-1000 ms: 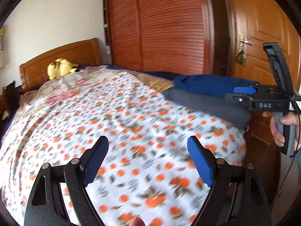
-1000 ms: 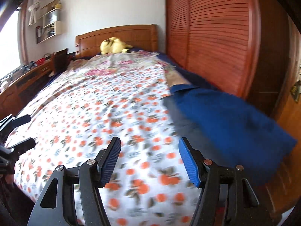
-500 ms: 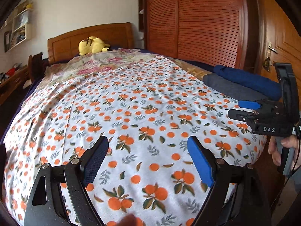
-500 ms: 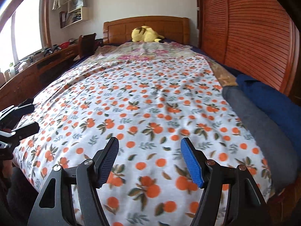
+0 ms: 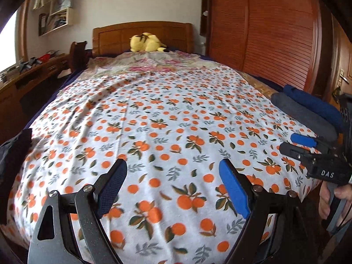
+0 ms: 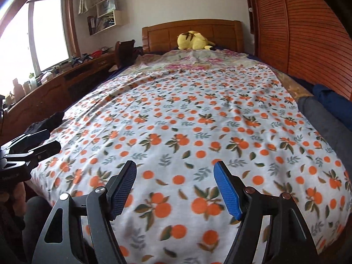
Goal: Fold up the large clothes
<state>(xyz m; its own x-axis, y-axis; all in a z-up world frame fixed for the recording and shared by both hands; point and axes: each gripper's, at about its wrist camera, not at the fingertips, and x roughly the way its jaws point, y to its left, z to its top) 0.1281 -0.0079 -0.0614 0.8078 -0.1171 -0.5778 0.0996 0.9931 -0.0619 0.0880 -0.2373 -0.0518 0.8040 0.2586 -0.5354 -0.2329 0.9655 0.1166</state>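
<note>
Item one: my left gripper, jaws standing wide apart, nothing between them, hanging above the near end of the bed.

Item two: my right gripper, jaws apart and opening, nothing between them, also over the near end. In the left wrist view I see it at the right edge, with a hand on its handle.

Item three: the cloth with orange fruit print, a large white piece spread flat over most of the bed, lightly wrinkled, its near edge hanging over the foot below both grippers.

Item four: a grey folded garment lying along the right edge of the bed on the printed cloth, with a blue folded garment touching it on the far side.

Item five: a dark garment at the left edge of the bed.

Item six: a yellow plush toy against the wooden headboard.

Item seven: a slatted wardrobe on the right, a desk on the left.
</note>
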